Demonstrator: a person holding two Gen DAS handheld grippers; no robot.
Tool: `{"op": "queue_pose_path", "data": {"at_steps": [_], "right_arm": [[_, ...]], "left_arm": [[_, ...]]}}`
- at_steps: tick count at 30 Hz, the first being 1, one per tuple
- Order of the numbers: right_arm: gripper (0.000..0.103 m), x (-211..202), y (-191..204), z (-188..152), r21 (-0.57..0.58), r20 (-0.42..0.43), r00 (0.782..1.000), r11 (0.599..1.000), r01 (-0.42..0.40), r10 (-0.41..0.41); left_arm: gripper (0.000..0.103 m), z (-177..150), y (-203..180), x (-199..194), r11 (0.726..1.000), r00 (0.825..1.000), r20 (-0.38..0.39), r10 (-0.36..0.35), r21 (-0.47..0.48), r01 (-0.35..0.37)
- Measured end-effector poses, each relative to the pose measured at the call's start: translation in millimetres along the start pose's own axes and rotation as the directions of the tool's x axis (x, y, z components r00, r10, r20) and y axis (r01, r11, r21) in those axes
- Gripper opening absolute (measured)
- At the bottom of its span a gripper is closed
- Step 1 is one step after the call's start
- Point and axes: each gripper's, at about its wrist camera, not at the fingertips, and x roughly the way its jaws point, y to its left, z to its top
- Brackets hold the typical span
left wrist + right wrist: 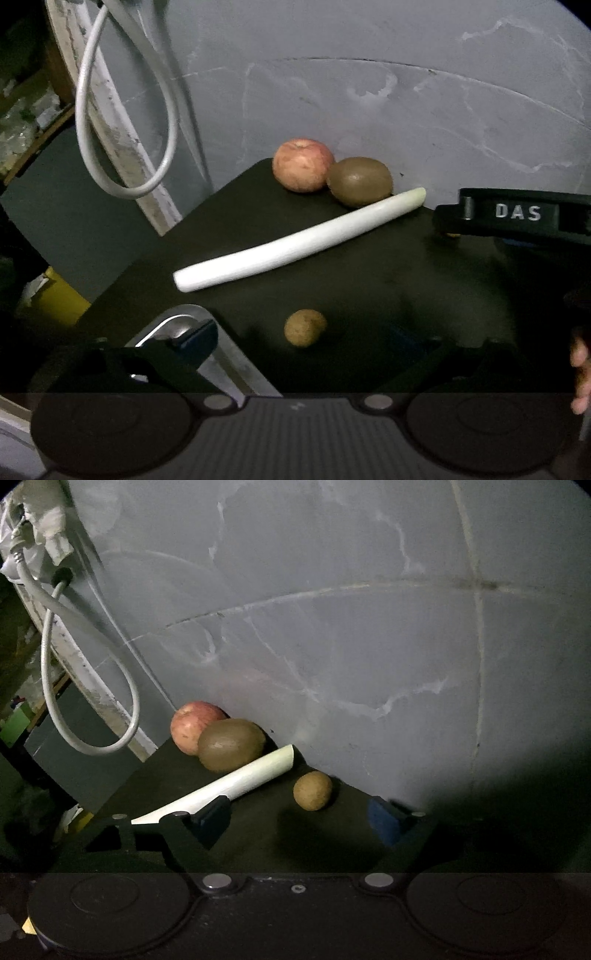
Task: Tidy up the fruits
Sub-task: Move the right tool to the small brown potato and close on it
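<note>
The left gripper (317,343) tilts down toward the dark table (369,280), its two black fingers spread wide and apart from everything on that table, nothing between them. At the right edge of its view, bare fingertips (580,373) of a hand show, just above the table's near side. The right gripper (303,821) also angles down over the table, jaws parted, blue pads (384,821) facing inward and gripping nothing.

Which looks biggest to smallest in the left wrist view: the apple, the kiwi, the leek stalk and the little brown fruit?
1. leek stalk, by far the longest.
2. apple and kiwi: about alike, so no ranking between them.
3. little brown fruit, smallest even though it lies nearest the camera.
</note>
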Motion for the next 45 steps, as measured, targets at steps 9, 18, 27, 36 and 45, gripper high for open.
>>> {"op": "queue_pose_path", "data": {"at_steps": [9,18,27,36,45], "right_arm": [[0.065,10.7,4.2,-2.1,-0.025,0.012,1.0,1.0,0.012,-0.012],[0.057,20.8,4.5,-2.2,-0.026,0.013,0.999,0.999,0.041,-0.04],[0.052,28.1,7.8,-0.1,-0.038,0.025,0.998,0.998,0.058,-0.057],[0.038,30.8,12.1,-2.4,-0.079,0.032,0.997,0.994,0.071,-0.068],[0.029,31.3,12.4,-2.9,-0.093,0.035,0.997,0.993,0.077,-0.074]], "left_arm": [[0.077,-3.8,2.0,8.3,0.998,0.999,-0.015,-0.035,-0.043,0.034],[0.058,-6.4,5.8,17.0,0.995,0.998,-0.035,-0.044,-0.09,0.041],[0.046,-11.2,10.5,20.6,0.989,0.997,-0.03,-0.07,-0.134,0.066],[0.033,-7.2,9.5,22.5,0.986,0.996,-0.012,-0.083,-0.145,0.081],[0.032,-0.2,7.0,24.4,0.987,0.996,-0.012,-0.094,-0.134,0.091]]}}
